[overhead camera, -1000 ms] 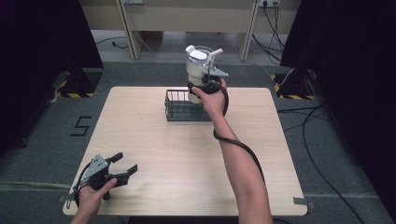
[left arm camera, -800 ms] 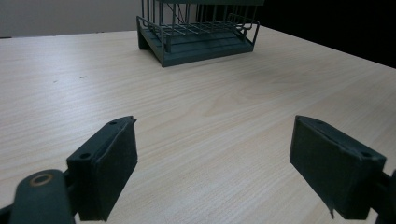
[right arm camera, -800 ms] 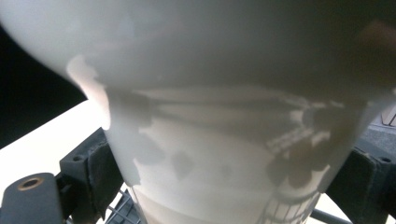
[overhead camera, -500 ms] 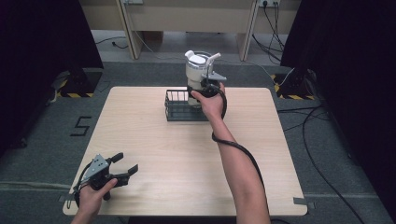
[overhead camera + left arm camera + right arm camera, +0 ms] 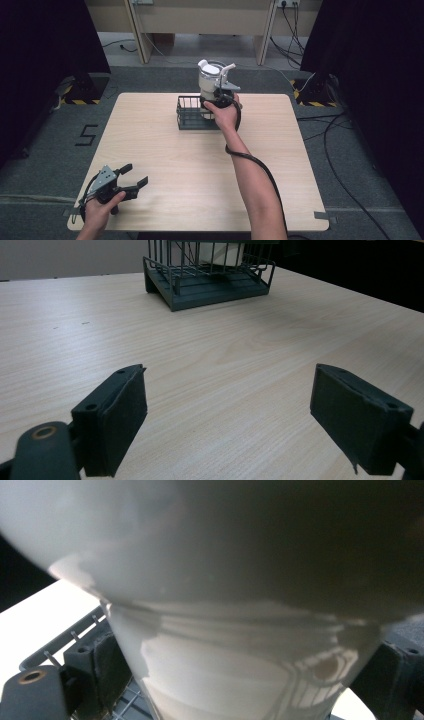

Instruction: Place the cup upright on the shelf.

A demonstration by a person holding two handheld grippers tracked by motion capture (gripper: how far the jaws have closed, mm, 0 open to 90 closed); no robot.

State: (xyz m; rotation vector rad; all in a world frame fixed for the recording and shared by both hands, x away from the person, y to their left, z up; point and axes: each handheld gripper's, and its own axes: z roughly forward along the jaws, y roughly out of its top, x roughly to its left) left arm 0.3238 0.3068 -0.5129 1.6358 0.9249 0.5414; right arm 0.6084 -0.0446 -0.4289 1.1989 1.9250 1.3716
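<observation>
White jug (image 5: 212, 80): pinched by right gripper (image 5: 216, 95) fingers (image 5: 102, 667), above wire basket (image 5: 192, 114) at surface (image 5: 200, 165) far edge.
Left gripper (image 5: 134, 180): fingers (image 5: 117, 417) spread wide, held nothing, near-left corner.

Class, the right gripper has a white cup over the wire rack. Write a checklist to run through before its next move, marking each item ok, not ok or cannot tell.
1. Right gripper clamped on the white cup: ok; in the right gripper view its jaws press either side of the cup's narrow base.
2. Cup above the wire rack: ok; rack wires show beneath it in the right gripper view.
3. Cup bottom seated on the rack floor: cannot tell; contact is hidden.
4. Left gripper clear of the rack: ok; it sits at the table's near left corner, jaws wide open, holding nothing.
5. Table between rack and left gripper free of clutter: ok.
</observation>
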